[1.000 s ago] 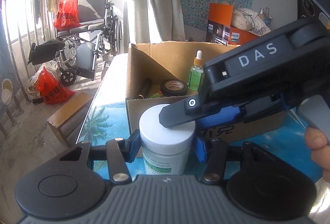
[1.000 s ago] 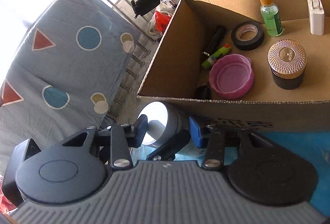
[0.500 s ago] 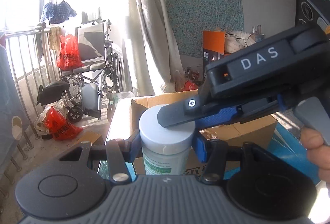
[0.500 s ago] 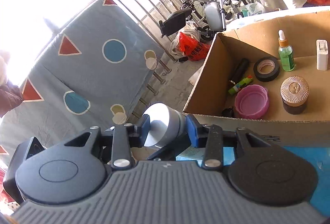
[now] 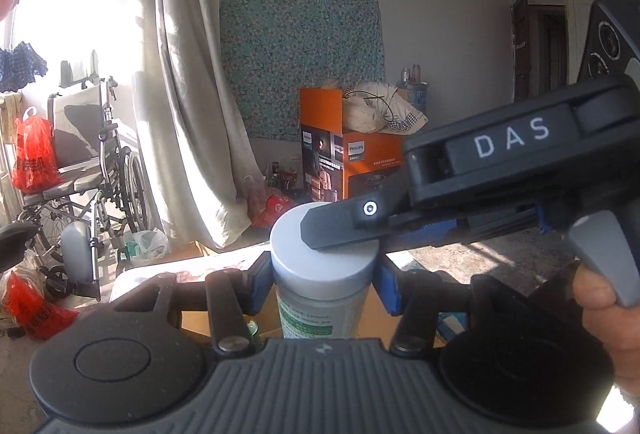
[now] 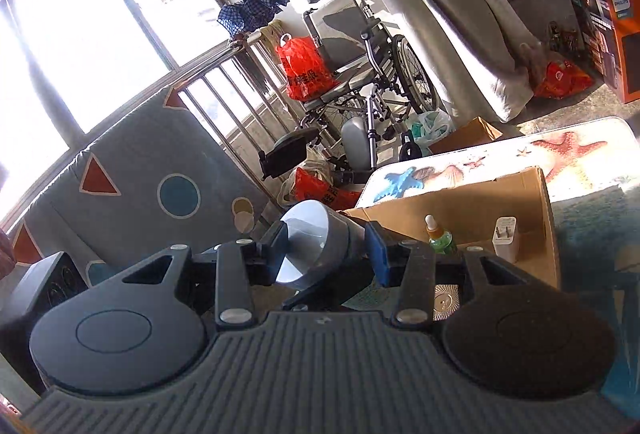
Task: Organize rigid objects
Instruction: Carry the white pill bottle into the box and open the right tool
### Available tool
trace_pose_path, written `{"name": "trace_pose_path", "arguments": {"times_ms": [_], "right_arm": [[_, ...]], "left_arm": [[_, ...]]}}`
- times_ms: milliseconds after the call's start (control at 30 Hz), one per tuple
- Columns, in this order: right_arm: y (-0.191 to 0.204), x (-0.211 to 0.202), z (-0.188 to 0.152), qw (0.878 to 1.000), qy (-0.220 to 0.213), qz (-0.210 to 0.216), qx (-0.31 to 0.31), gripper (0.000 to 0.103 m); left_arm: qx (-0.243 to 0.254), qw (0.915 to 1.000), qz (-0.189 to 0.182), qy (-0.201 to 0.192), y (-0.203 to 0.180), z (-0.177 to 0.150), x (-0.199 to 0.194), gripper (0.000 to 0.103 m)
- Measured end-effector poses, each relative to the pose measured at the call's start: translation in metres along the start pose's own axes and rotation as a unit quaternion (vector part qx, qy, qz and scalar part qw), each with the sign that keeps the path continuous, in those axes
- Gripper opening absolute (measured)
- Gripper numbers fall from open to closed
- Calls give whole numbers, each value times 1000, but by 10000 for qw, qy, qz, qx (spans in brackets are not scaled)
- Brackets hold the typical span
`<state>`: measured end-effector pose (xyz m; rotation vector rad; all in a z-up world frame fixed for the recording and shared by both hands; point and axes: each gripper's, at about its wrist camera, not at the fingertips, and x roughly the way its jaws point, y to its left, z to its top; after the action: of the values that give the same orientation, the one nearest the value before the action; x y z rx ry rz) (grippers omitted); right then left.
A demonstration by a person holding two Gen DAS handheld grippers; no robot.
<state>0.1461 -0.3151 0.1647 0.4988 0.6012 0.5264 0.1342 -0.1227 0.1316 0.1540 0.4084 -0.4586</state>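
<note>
Jar (image 5: 320, 298) and both tools meet in mid-air above the cardboard box (image 6: 520, 202): the white jar with the grey lid (image 5: 324, 254) stands upright between the blue pads of the left hand-held gripper (image 5: 322, 284), which clamps it just below the lid, at a middling width. The right hand-held gripper (image 6: 326, 248) comes in from the right side in the left wrist view, its black body marked "DAS" slanting down toward the jar, and one black finger (image 5: 340, 230) lies across the top of the lid. In the right wrist view the lid sits between this gripper's two fingers, seen tilted with its flat top facing left — the jaws here are opening, and whether the pads press on the lid's rim cannot be told for sure. A person's hand (image 5: 604, 318) grips the right tool's handle at the right edge of the left wrist view. Below and to the right of the jar, the open box rests on a surface (image 6: 568, 150) printed with starfish and shells; inside it stand a green dropper bottle (image 6: 440, 236) and a white plug adapter (image 6: 506, 238), and a patterned gold lid (image 6: 448, 300) shows through the gripper frame. A wheelchair (image 6: 360, 58) stands by the window beyond.
</note>
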Motion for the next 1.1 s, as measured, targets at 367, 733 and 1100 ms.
{"name": "trace_pose_path", "arguments": {"times_ms": [367, 733, 1100], "right_arm": [[-110, 56, -20, 9958, 501, -492, 581, 43], [-125, 111, -31, 9932, 884, -635, 402, 44], [-124, 116, -33, 9940, 833, -681, 177, 46]], "left_arm": [[-248, 9944, -285, 984, -7, -40, 109, 54], [-358, 9864, -363, 1561, 0, -58, 130, 54], [-258, 9853, -306, 1663, -9, -60, 135, 54]]}}
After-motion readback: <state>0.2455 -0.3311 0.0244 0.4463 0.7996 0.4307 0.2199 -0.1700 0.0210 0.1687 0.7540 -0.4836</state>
